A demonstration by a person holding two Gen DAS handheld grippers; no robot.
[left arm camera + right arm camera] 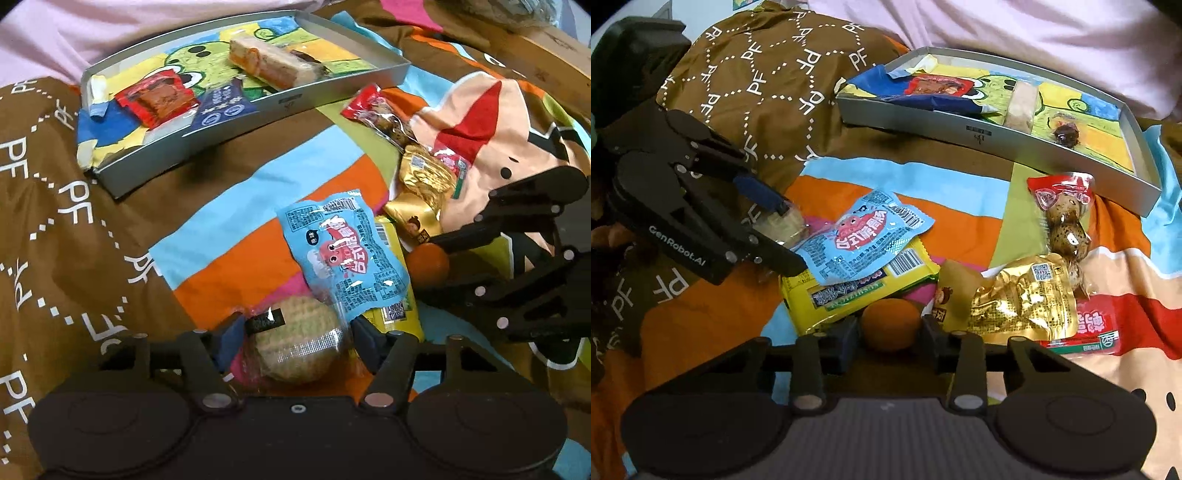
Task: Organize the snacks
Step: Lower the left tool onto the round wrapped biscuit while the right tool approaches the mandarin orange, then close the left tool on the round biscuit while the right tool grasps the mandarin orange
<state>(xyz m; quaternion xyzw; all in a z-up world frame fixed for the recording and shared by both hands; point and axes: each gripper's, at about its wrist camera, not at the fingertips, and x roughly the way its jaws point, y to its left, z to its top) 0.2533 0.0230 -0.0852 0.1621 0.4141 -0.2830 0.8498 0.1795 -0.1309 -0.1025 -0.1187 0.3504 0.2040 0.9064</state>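
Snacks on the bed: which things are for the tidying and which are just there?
For the tidying: grey tray, wrapped round cookie, small orange, blue packet, yellow packet, gold packets, speckled-egg packet.

Just there: patterned quilt, pink sheet.

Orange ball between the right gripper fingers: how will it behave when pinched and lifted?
The orange ball looks round and smooth, so it may squirt from the right gripper if pinched off-centre. Released on the rumpled bedspread, it could roll. It looks small, probably light.
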